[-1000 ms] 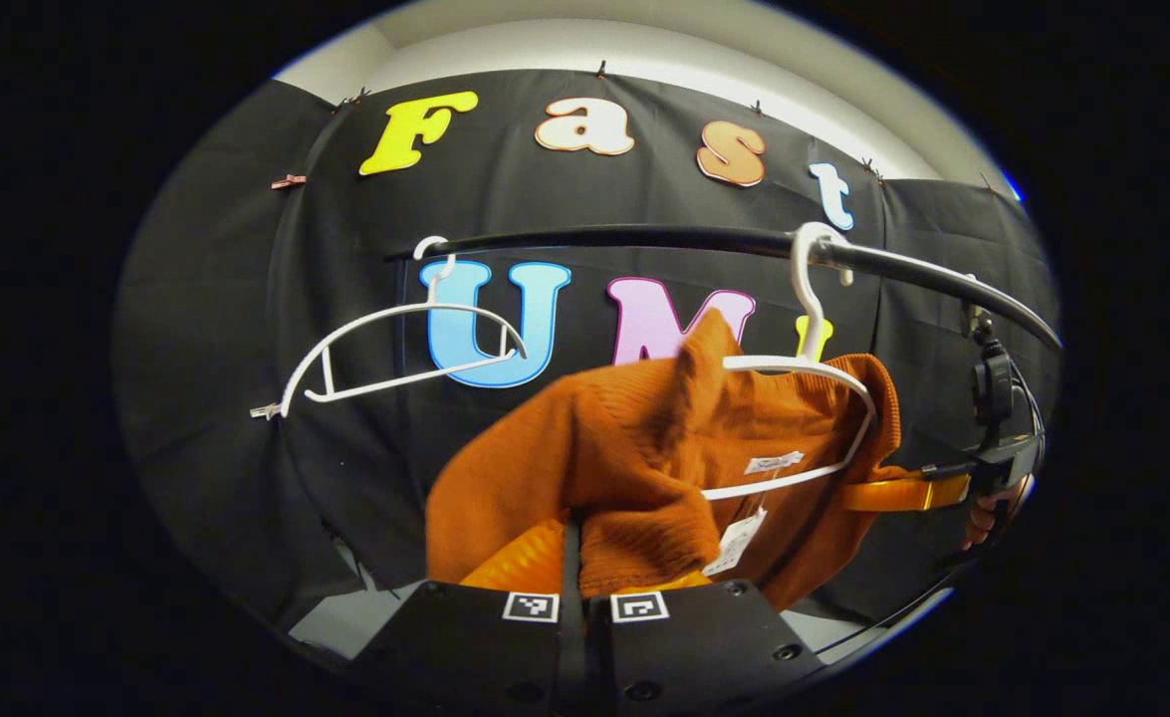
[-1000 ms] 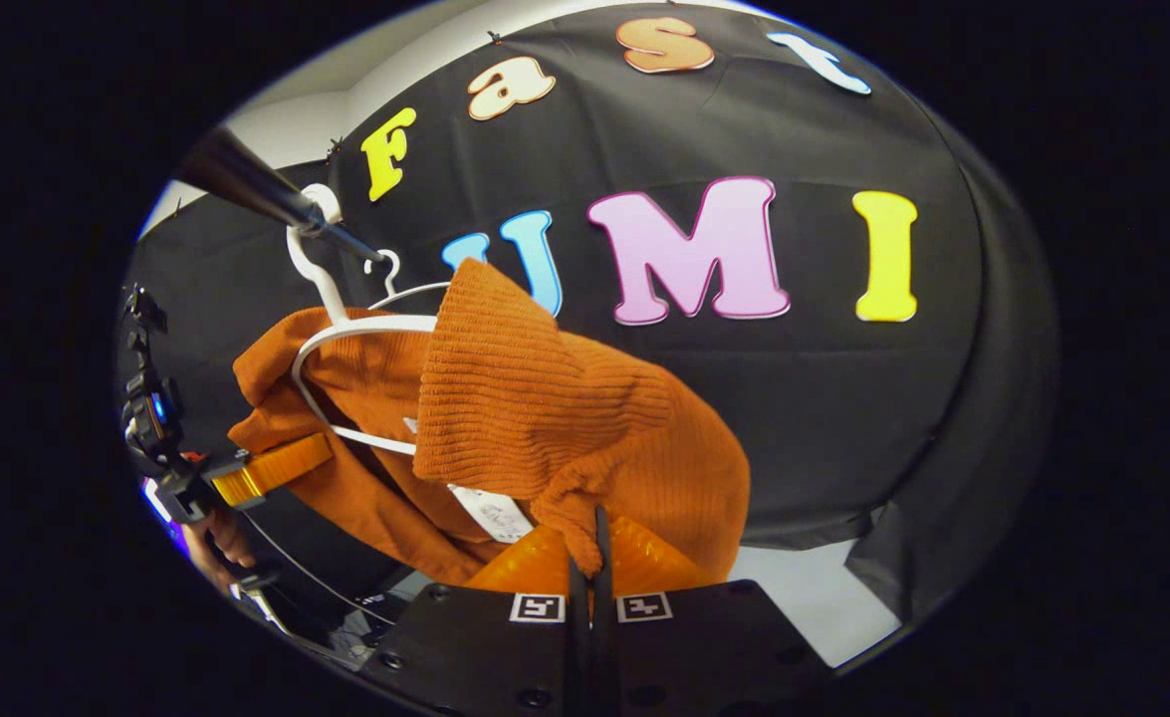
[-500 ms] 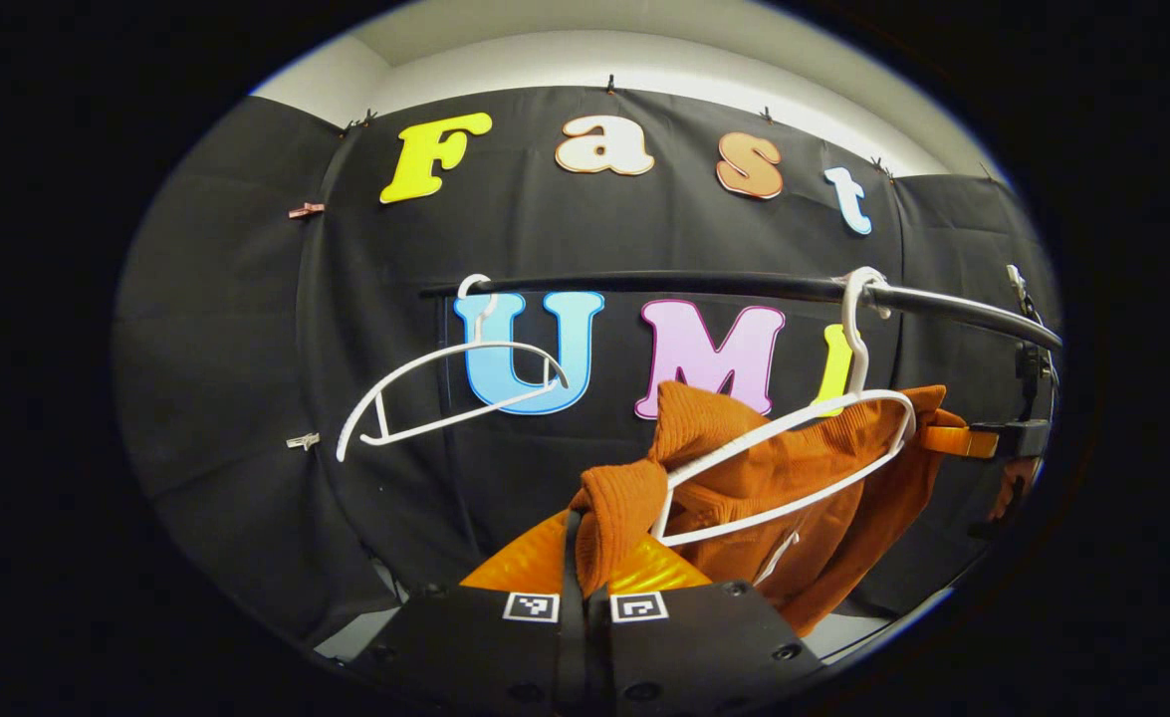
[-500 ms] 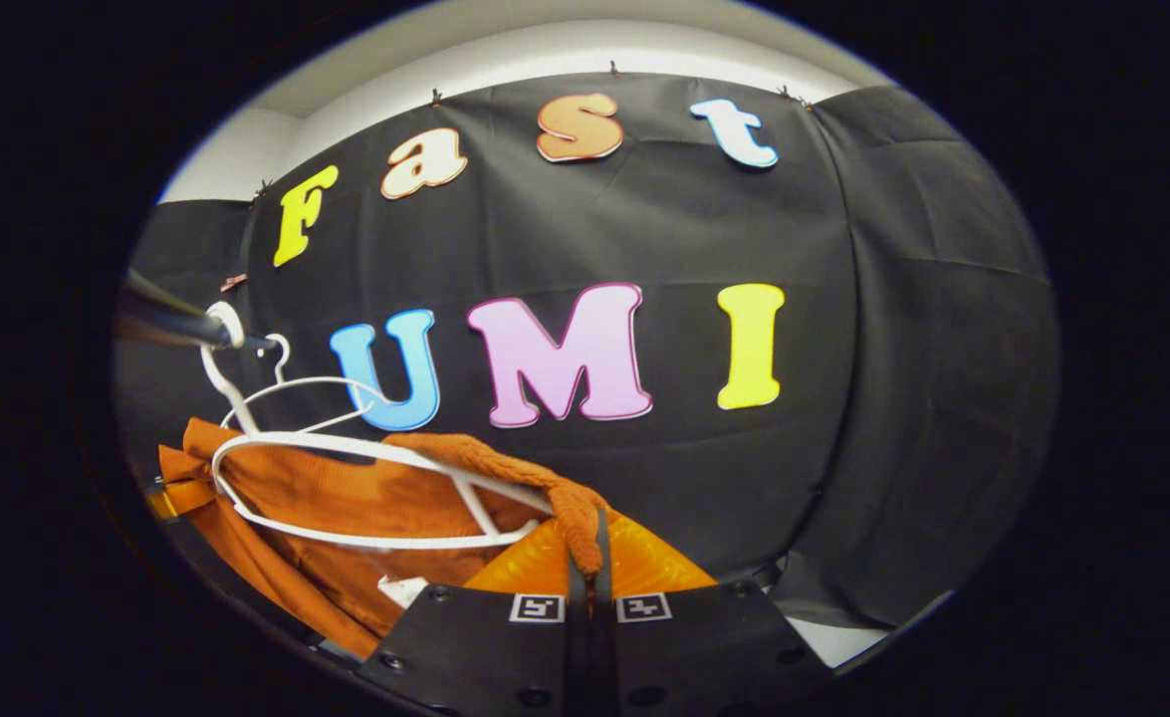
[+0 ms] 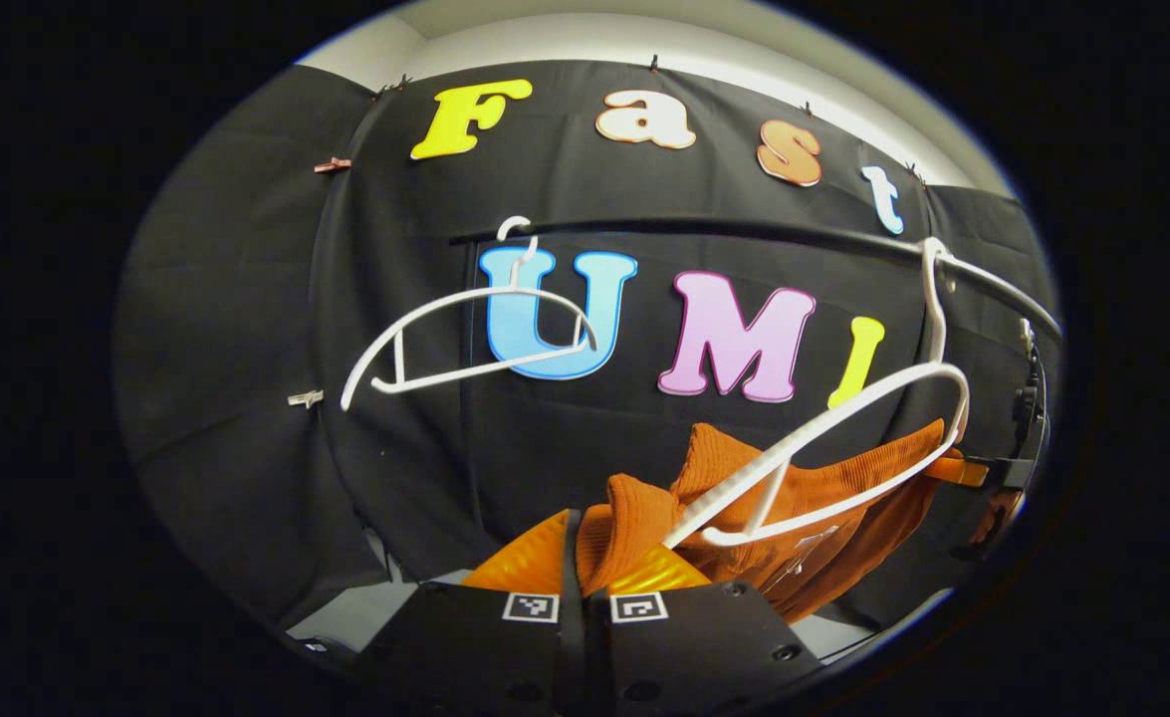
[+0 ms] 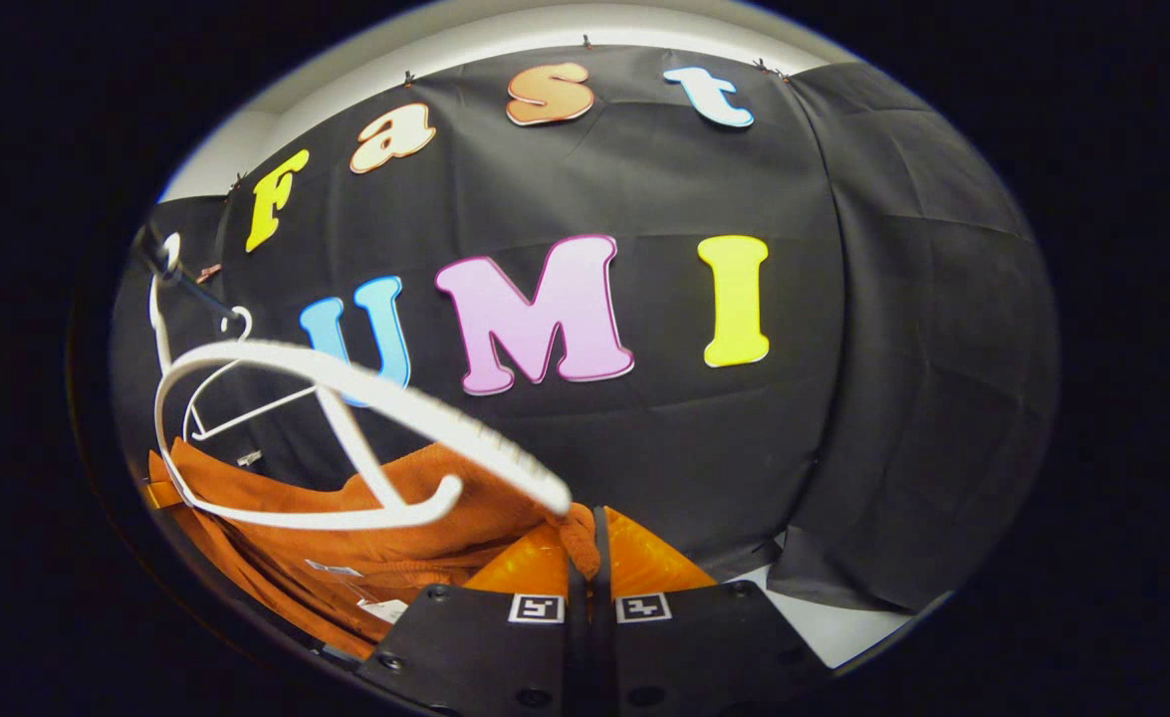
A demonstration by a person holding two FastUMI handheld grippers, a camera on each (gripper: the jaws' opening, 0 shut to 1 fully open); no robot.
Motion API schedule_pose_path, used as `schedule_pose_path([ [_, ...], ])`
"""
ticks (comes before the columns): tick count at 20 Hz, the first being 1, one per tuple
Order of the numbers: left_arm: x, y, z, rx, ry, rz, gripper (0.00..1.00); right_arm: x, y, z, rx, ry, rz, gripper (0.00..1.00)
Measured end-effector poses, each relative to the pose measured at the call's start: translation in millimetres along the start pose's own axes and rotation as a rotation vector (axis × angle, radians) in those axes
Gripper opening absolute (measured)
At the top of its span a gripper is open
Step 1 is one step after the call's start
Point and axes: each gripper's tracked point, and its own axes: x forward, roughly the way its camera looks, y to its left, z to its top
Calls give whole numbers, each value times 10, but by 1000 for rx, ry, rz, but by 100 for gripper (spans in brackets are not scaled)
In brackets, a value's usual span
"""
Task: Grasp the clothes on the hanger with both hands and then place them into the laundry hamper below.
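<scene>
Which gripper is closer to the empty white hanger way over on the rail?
Left, most likely. The empty hanger looks larger from the left gripper. From the right gripper it sits small and far, behind the other hanger. Both grip the orange sweater.

No writing can be made out: the white tags (image 6: pixel 334 569) on the orange sweater (image 6: pixel 415 513) are too small to tell.

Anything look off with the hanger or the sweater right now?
Yes. The white hanger hangs tilted on the rail, its lower end dipping toward the left gripper, and it is still threaded through the orange sweater. Both grippers pinch the knit; the right gripper holds a bunched corner. The second hanger hangs bare.
</scene>
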Motion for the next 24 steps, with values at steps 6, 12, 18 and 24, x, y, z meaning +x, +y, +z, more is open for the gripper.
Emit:
schedule_pose_path([
  [6,-148,47,-735,8,95,-27,5,-341,511,-517,58,37,136,4],
  [12,-388,-558,-791,45,71,-157,5,-842,1340,-479,81,0,331,4],
  [18,-548,-1142,-464,15,-26,-283,5,-1156,1953,-318,21,-31,459,4],
  [24,-315,-1293,-836,-24,23,-287,5,-1048,1968,-753,-49,14,443,4],
])
